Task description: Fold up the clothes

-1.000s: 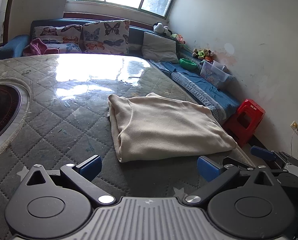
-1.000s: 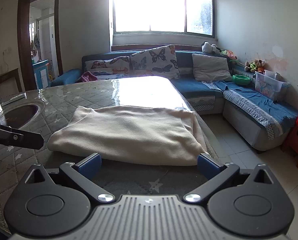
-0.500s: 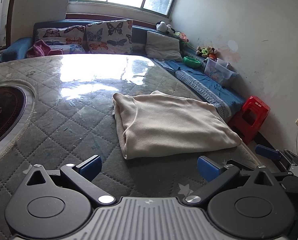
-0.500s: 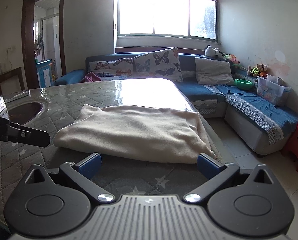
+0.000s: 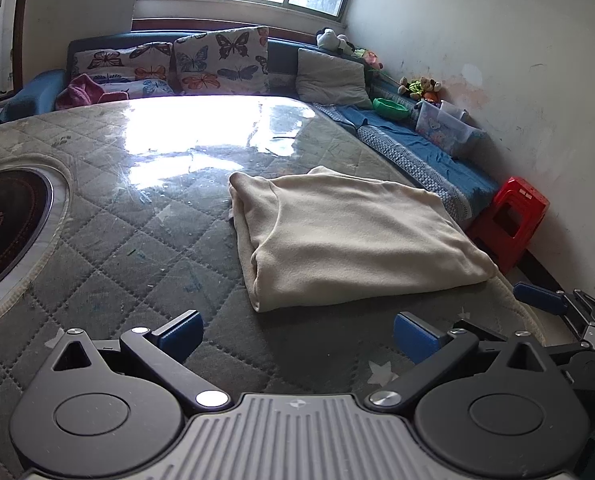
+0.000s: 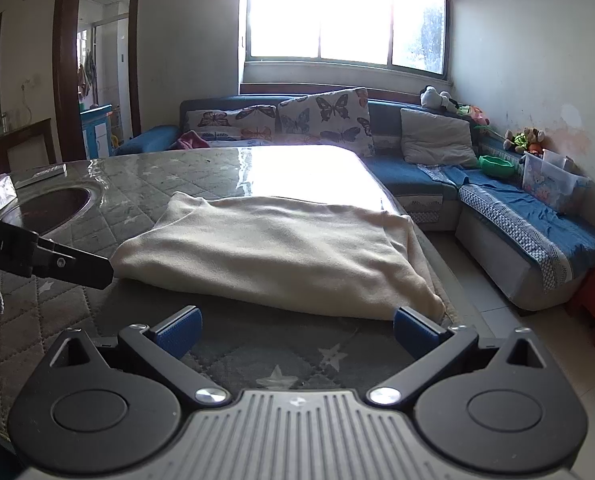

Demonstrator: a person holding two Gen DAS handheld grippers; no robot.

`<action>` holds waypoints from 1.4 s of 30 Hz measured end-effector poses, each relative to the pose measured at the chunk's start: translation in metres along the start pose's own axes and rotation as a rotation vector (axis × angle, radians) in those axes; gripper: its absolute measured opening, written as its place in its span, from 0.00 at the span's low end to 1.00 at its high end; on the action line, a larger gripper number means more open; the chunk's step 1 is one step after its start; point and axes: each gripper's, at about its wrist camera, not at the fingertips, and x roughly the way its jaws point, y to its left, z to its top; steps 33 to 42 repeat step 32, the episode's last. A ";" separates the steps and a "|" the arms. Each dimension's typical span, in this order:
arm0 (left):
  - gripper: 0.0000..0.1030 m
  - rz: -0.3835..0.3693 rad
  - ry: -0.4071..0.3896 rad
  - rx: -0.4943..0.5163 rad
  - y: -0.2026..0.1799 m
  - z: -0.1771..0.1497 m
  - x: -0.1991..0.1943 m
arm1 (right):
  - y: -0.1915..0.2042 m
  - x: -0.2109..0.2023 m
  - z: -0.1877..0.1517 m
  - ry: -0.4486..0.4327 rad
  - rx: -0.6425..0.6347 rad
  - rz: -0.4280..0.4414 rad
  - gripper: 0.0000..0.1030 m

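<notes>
Garment: a cream garment (image 5: pixel 349 236) lies folded into a rough rectangle on the quilted table cover (image 5: pixel 129 256), near the table's right-hand edge, which faces the sofa (image 6: pixel 417 168); its thick folded edge faces the grippers, probably because that edge is the easiest to pinch
Left gripper: the left gripper (image 5: pixel 296 332) hovers over bare cover just short of the garment's near left corner; its blue pads stand wide apart and carry nothing; it touches no cloth
Right gripper: the right gripper (image 6: pixel 296 330) is likewise spread wide and empty; its right pad sits just beside the garment's near right corner, though the fisheye view leaves it unclear whether pad and cloth touch
Spacing: the two tools flank the near edge, one toward each corner; that suits lifting the edge evenly for another fold
Progress: judged from the layered edges, at least one fold is done; the bundle looks wide enough for one more
Risk: the right corner hangs near the table edge; a one-sided tug could drag it off
Surroundings: a dark round inset (image 5: pixel 1 232) sits in the table well to the left, clear of the work
</notes>
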 end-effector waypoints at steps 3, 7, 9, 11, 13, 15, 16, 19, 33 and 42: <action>1.00 0.007 0.002 0.005 0.000 0.000 0.001 | -0.001 0.001 0.000 0.002 0.003 0.000 1.00; 1.00 0.020 0.001 0.014 -0.001 0.000 0.002 | 0.000 0.003 -0.001 0.007 0.000 0.000 1.00; 1.00 0.022 0.002 0.012 0.000 0.000 0.003 | 0.000 0.004 -0.001 0.008 -0.001 -0.001 1.00; 1.00 0.024 0.003 0.011 0.000 0.001 0.004 | 0.000 0.005 -0.001 0.009 0.002 -0.001 1.00; 1.00 0.025 0.003 0.009 0.001 0.001 0.005 | 0.000 0.005 -0.001 0.009 0.005 0.000 1.00; 1.00 0.025 0.004 0.008 0.002 0.001 0.005 | 0.000 0.006 -0.001 0.011 0.005 -0.001 1.00; 1.00 0.025 0.003 0.008 0.002 0.001 0.005 | 0.000 0.006 -0.001 0.012 0.005 -0.001 1.00; 1.00 0.027 0.002 0.009 0.002 0.001 0.006 | 0.000 0.007 -0.001 0.015 0.005 -0.001 1.00; 1.00 0.044 -0.002 0.000 0.004 0.001 0.005 | 0.002 0.007 0.001 0.012 0.011 0.006 1.00; 1.00 0.044 -0.002 0.000 0.004 0.001 0.005 | 0.002 0.007 0.001 0.012 0.011 0.006 1.00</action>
